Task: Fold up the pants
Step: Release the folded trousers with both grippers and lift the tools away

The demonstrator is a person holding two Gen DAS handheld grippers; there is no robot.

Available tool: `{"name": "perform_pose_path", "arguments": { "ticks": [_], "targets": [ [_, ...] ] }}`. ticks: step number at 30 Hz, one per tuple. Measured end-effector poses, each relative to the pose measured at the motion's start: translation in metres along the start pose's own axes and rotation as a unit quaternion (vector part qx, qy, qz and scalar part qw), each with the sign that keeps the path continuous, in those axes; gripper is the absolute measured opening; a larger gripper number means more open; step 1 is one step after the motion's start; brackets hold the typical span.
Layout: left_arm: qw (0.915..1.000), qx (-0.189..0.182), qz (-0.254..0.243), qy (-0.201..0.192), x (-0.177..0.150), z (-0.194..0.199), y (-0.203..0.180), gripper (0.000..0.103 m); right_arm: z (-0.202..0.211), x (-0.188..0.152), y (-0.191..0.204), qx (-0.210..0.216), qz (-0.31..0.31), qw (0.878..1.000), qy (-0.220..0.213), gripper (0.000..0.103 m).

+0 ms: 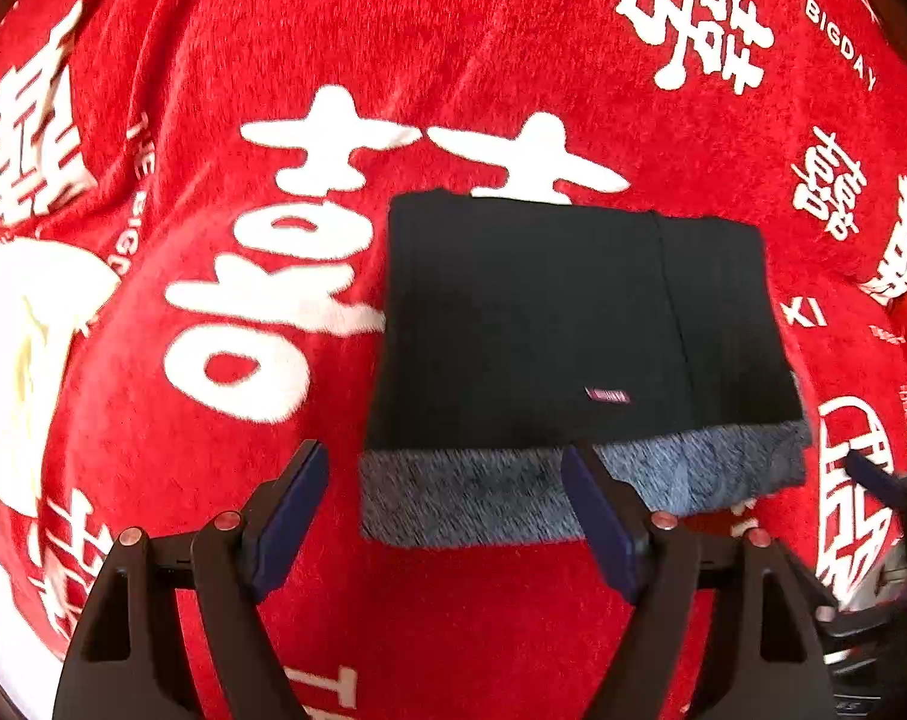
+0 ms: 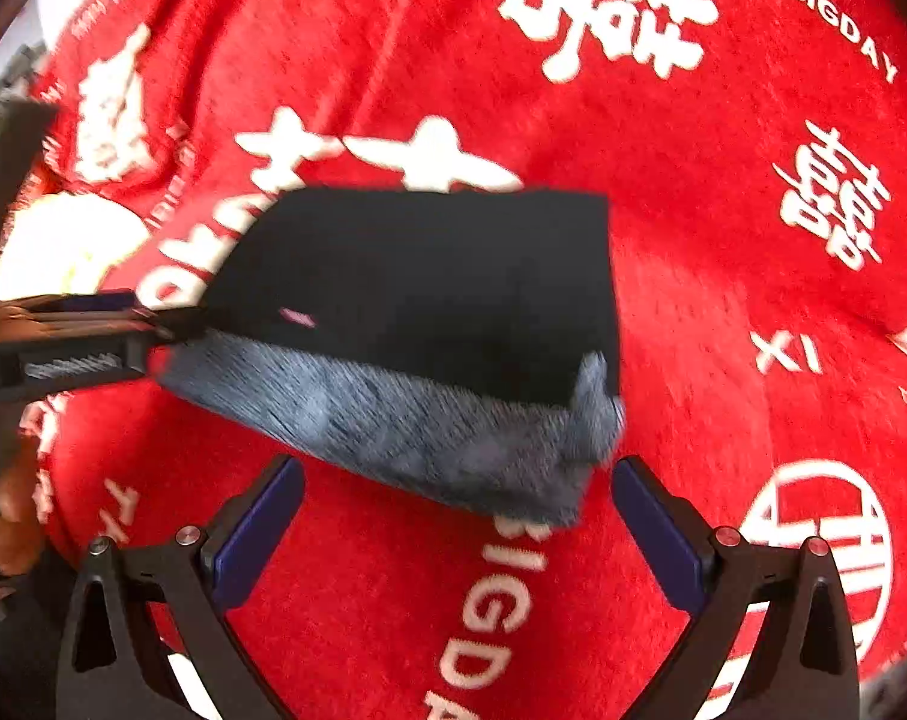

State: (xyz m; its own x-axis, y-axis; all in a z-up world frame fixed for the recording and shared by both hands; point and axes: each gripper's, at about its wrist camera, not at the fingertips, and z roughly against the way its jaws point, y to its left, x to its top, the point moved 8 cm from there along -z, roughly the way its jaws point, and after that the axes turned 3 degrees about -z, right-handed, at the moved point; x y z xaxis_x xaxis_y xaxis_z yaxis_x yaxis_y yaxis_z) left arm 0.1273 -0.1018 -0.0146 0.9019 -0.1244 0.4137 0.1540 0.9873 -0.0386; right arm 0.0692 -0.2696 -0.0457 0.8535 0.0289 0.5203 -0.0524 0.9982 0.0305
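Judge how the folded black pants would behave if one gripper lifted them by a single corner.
The pants would probably sag and unfold, since they look like soft stacked cloth layers. The fuzzy grey lining suggests thick fleece, so likely bulky yet fairly light. On the plush red blanket they would probably drag rather than slide. Left gripper and right gripper both stand open.

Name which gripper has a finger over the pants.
The left gripper: its right finger overlaps the pants' grey edge; the right gripper sits clear.
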Motion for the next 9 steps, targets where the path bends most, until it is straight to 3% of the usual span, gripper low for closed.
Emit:
{"name": "perform_pose_path", "arguments": {
  "ticks": [4, 9],
  "targets": [
    [0.9998, 0.019, -0.005, 0.000, -0.014, 0.005, -0.002, 0.084, -0.008, -0.003, 0.006, -0.048, 0.019, 0.999, 0.005, 0.103],
    [0.9996, 0.019, -0.022, -0.003, -0.024, 0.011, -0.013, 0.084, -0.008, -0.008, 0.006, -0.055, 0.004, 0.998, 0.007, 0.103]
  ]
}}
